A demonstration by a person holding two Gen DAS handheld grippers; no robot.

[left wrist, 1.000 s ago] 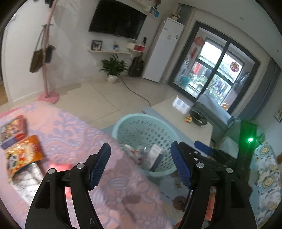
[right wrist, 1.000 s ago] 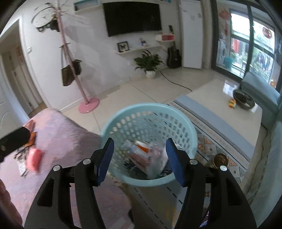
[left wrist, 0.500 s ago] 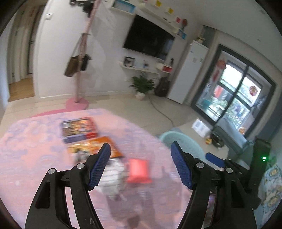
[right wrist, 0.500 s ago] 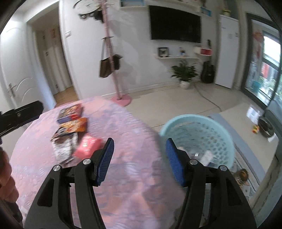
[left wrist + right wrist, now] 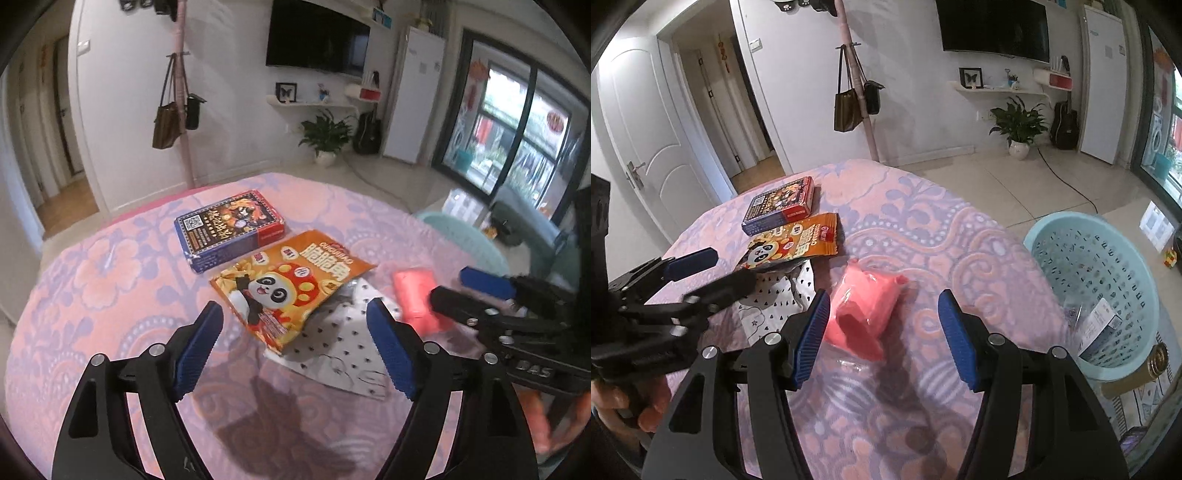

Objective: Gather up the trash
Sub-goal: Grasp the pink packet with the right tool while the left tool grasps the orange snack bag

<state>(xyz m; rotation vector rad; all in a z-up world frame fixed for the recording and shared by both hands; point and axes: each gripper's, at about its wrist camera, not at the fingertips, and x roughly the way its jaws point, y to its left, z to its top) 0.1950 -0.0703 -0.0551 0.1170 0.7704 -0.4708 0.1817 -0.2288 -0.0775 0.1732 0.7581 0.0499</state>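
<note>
A tiled living room: on the round, pink-and-lilac patterned cloth-covered surface, crinkly orange snack packet, glossy blue box, soft pink packet. Left hand-held gripper, just widened, and right hand-held gripper gape empty.

Left gripper, right gripper: black frames, ribbed blue pads, silver screws; "DAS" lettering on one body

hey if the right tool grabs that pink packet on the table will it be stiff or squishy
Probably squishy: the pink packet looks puffy, with rounded, creased edges, so it should give under the pads. It seems light for its size. The clear film at its near end may be slippery, so a grip across the middle looks safer.
</note>
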